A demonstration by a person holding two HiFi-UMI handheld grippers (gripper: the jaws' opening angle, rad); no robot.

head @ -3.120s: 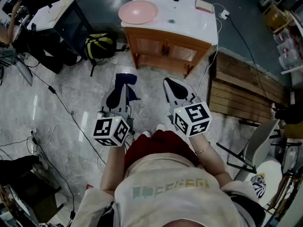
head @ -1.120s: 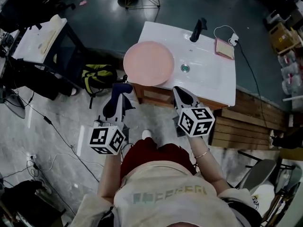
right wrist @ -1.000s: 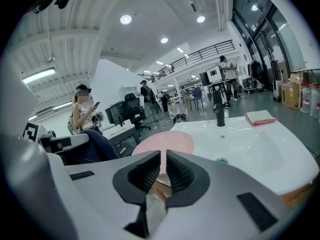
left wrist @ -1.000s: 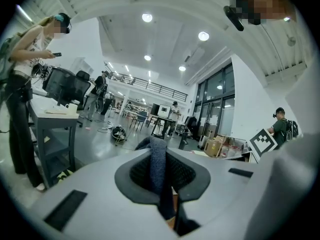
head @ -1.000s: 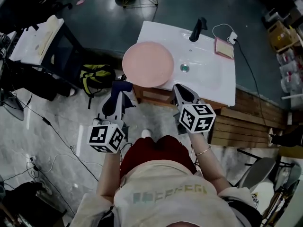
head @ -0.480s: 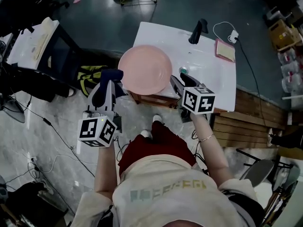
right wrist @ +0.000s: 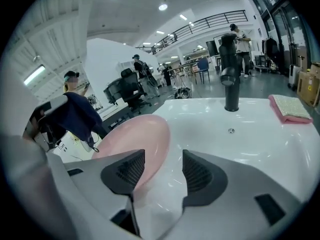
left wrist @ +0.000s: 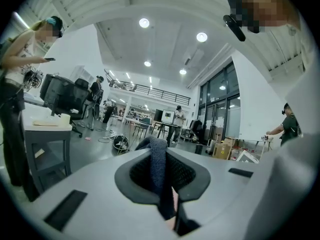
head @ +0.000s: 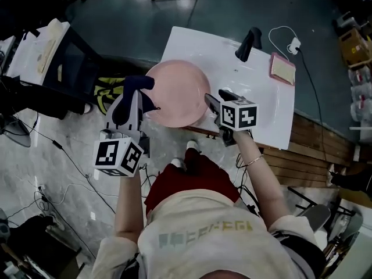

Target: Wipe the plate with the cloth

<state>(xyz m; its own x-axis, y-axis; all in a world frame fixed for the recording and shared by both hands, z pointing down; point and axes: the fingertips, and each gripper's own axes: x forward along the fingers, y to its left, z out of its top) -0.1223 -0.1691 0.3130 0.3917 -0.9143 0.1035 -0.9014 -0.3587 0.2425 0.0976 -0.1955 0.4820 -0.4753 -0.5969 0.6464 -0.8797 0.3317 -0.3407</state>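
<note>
My left gripper (left wrist: 162,184) clamps the cloth (head: 138,83); my right gripper (right wrist: 159,171) is opening, empty, with the plate (right wrist: 135,139) rim just ahead. The faucet (right wrist: 229,79) stands beyond it; the sink top (right wrist: 250,139) lies open to its right.

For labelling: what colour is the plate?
The plate is pale pink, clearest in the head view.

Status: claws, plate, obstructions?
Left claw shut on cloth. Right claw opening, empty, by plate rim. Plate on sink top, nothing on it. Nothing in the way.
</note>
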